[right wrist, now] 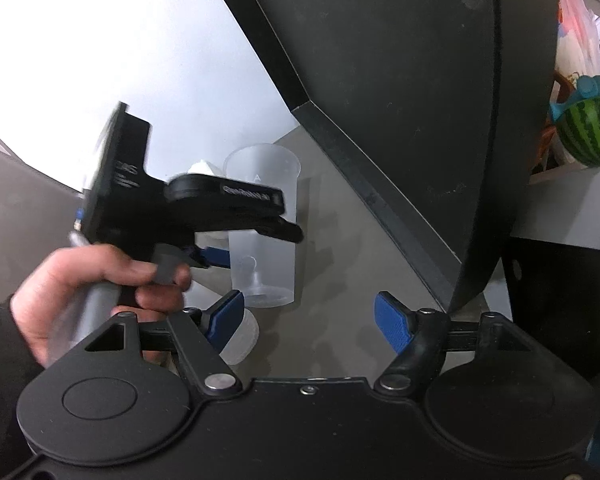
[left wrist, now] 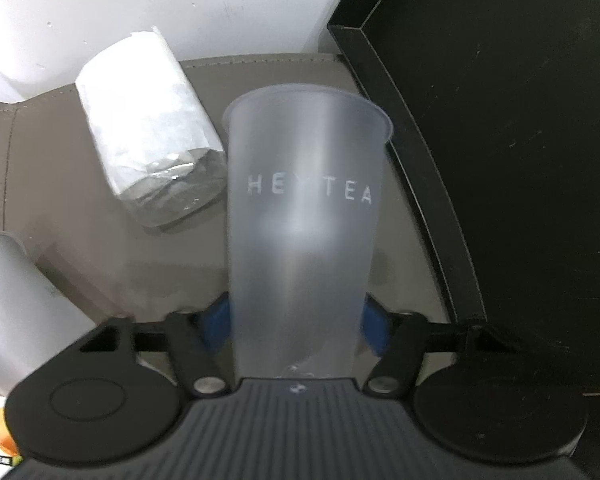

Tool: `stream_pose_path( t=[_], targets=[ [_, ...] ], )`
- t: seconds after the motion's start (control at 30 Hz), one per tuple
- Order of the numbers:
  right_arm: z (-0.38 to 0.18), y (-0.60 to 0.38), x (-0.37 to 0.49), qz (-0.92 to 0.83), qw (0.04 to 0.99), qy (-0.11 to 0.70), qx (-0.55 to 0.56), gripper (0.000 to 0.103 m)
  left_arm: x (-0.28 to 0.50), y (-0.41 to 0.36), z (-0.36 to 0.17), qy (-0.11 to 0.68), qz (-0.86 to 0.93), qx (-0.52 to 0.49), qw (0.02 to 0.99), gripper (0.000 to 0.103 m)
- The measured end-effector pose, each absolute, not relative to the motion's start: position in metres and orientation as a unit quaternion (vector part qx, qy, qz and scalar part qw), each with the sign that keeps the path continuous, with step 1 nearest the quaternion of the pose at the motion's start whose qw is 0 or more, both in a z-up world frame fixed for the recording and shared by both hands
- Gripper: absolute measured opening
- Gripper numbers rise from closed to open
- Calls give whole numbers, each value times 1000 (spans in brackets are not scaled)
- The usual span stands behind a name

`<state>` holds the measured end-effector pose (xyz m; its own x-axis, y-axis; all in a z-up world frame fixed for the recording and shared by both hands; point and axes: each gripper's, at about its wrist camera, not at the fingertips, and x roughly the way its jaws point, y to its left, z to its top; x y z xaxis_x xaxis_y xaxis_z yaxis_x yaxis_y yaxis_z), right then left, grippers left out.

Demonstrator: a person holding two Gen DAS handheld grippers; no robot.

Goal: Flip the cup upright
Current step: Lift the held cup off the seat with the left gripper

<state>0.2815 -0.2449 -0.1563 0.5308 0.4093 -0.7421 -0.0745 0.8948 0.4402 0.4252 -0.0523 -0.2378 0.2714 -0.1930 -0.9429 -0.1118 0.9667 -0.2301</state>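
Note:
A frosted plastic cup point(left wrist: 304, 208) printed HEYTEA stands between the blue pads of my left gripper point(left wrist: 298, 324), which is shut on its lower body; its wide rim points up and away from the camera. In the right wrist view the same cup point(right wrist: 262, 232) stands upright with its base on the grey mat, and the left gripper point(right wrist: 220, 258), held by a hand, grips it from the left. My right gripper point(right wrist: 310, 322) is open and empty, a short way in front of the cup.
A paper roll in clear wrap point(left wrist: 148, 136) lies behind and left of the cup. A second frosted cup point(left wrist: 16, 304) is at the left edge. A black monitor point(left wrist: 500, 140) stands close on the right. A small pale cup point(right wrist: 240, 336) lies by my right gripper's left finger.

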Motion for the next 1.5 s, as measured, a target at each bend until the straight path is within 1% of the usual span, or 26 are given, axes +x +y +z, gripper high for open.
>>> stream_pose_path(
  t=[0.17, 0.6, 0.63, 0.67, 0.73, 0.97, 1.03, 1.23, 1.5],
  targets=[
    [-156, -247, 282, 144, 856, 462, 182, 72, 422, -58, -229, 582, -13, -121, 804, 63],
    [-147, -259, 272, 149, 861, 438, 212, 72, 381, -47, -175, 543, -29, -112, 832, 62],
    [-145, -259, 271, 148, 845, 464, 219, 73, 377, -45, -173, 541, -29, -111, 833, 62],
    [-144, -260, 270, 151, 846, 461, 222, 73, 372, -44, -170, 540, -29, -110, 834, 62],
    [-142, -262, 268, 154, 846, 457, 228, 78, 365, -45, -168, 540, -29, -108, 834, 62],
    [-127, -268, 257, 167, 853, 431, 242, 89, 339, -40, -154, 529, -31, -92, 843, 62],
    [-122, -268, 253, 171, 856, 424, 243, 94, 330, -36, -151, 526, -32, -88, 845, 62],
    [-113, -272, 247, 197, 847, 411, 273, 103, 310, -32, -149, 523, -34, -79, 848, 62],
    [-112, -269, 248, 231, 819, 414, 322, 103, 273, -38, -138, 519, -39, -49, 852, 62]
  ],
)
